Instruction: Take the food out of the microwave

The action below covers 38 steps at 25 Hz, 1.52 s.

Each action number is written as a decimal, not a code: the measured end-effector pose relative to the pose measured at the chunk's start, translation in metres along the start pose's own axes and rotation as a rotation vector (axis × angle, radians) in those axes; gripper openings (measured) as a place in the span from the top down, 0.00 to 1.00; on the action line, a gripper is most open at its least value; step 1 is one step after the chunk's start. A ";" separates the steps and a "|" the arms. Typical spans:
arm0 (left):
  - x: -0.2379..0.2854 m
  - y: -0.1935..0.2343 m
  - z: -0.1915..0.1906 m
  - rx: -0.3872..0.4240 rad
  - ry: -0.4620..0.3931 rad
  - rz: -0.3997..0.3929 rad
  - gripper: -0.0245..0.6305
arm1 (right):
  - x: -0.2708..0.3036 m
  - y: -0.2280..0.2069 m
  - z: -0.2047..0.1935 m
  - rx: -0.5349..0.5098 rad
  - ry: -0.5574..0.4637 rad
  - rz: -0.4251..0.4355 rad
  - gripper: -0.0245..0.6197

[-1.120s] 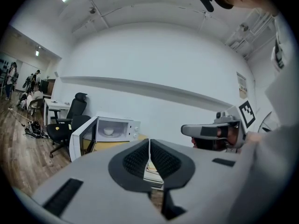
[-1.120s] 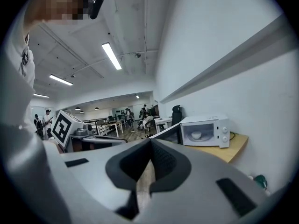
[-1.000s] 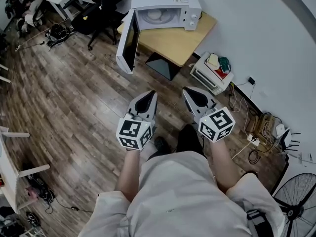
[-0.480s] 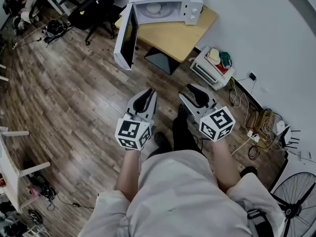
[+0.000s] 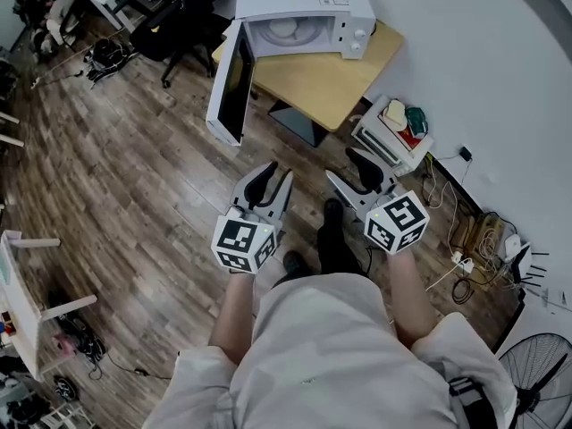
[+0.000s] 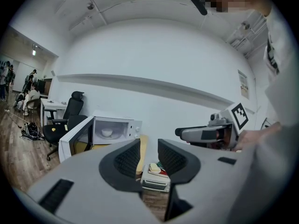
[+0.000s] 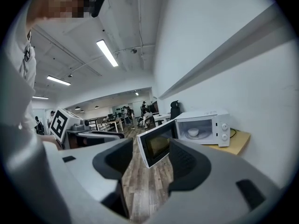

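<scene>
Head view: the microwave (image 5: pixel 304 12) stands on a wooden table (image 5: pixel 349 74) by the wall, its door (image 5: pixel 228 83) swung wide open. Inside sits a white bowl (image 5: pixel 284 29); what it holds can't be made out. Both tools are well short of it, over the plank floor: the left gripper (image 5: pixel 271 177) and the right gripper (image 5: pixel 353 170), each empty. A low white rack (image 5: pixel 380 141) beside the table carries a beige item and a green one.

Left gripper view: the jaws are partly apart, having just been opening, with nothing between them — the bowl (image 6: pixel 107 133) shows in the open cavity ahead.

Right gripper view: the jaws are spread wide, just opened, gripping nothing — the bowl (image 7: pixel 193 133) sits inside the microwave beyond.
</scene>
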<state>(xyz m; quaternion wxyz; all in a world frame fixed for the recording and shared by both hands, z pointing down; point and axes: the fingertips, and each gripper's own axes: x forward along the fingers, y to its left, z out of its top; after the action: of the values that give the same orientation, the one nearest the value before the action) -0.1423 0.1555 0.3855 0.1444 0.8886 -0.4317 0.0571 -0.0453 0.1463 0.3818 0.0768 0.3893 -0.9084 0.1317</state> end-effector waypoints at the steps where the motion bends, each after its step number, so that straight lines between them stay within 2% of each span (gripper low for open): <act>1: 0.007 0.001 0.003 0.001 0.001 0.002 0.79 | 0.002 -0.008 0.003 0.002 -0.001 0.000 0.59; 8: 0.060 0.012 0.022 -0.001 0.022 0.033 0.79 | 0.025 -0.063 0.020 -0.007 0.006 0.017 0.58; 13: 0.103 0.007 0.029 -0.001 0.040 0.053 0.79 | 0.030 -0.110 0.028 -0.142 0.061 -0.001 0.58; 23: 0.183 -0.011 0.035 0.005 0.060 0.092 0.78 | 0.030 -0.190 0.037 -0.119 0.045 0.051 0.58; 29: 0.204 -0.009 0.027 0.006 0.094 0.136 0.78 | 0.036 -0.216 0.032 -0.101 0.062 0.085 0.59; 38: 0.219 0.007 0.019 0.044 0.150 0.162 0.76 | 0.053 -0.218 0.019 -0.058 0.089 0.125 0.59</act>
<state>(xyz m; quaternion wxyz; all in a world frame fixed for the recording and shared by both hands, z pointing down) -0.0120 -0.0184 0.4187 0.1519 0.8468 -0.4888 0.1444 0.0769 -0.0402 0.4154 0.1202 0.3233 -0.9300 0.1269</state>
